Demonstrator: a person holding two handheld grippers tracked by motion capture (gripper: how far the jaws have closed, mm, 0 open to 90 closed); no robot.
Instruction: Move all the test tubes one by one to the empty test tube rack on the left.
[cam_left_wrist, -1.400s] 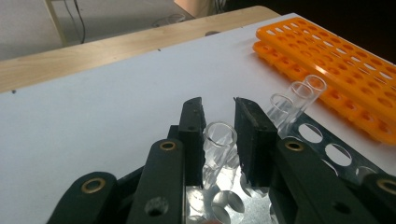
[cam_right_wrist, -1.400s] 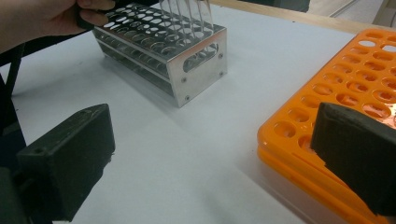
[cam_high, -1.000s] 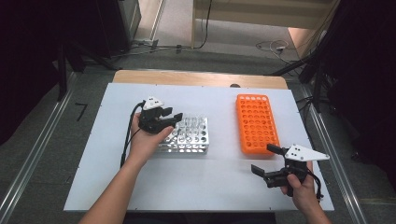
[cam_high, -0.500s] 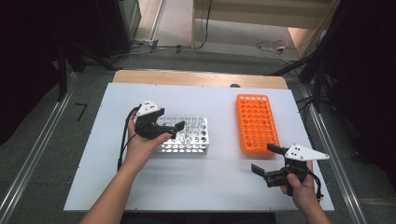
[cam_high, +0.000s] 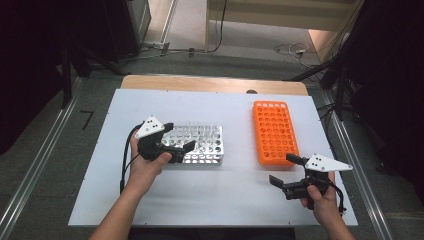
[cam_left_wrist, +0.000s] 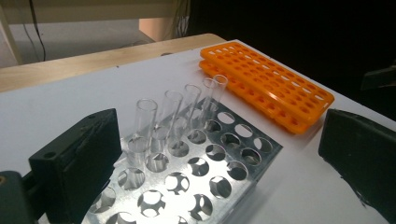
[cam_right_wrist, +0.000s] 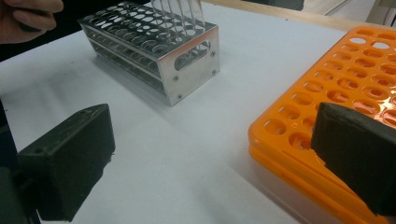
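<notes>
Rack (cam_high: 202, 145) beside open left tongs (cam_high: 179, 146)

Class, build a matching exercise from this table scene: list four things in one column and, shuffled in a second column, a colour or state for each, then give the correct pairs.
Things
1. metal rack
2. plastic rack
3. left tool
4. glass tubes

Descriptions
A. orange, every visible hole empty
B. clear, standing upright in one row
C. silver, holds the row of tubes
D. black jaws open at the near left edge of the metal rack, nothing between them

Pairs: 1-C, 2-A, 3-D, 4-B
</notes>
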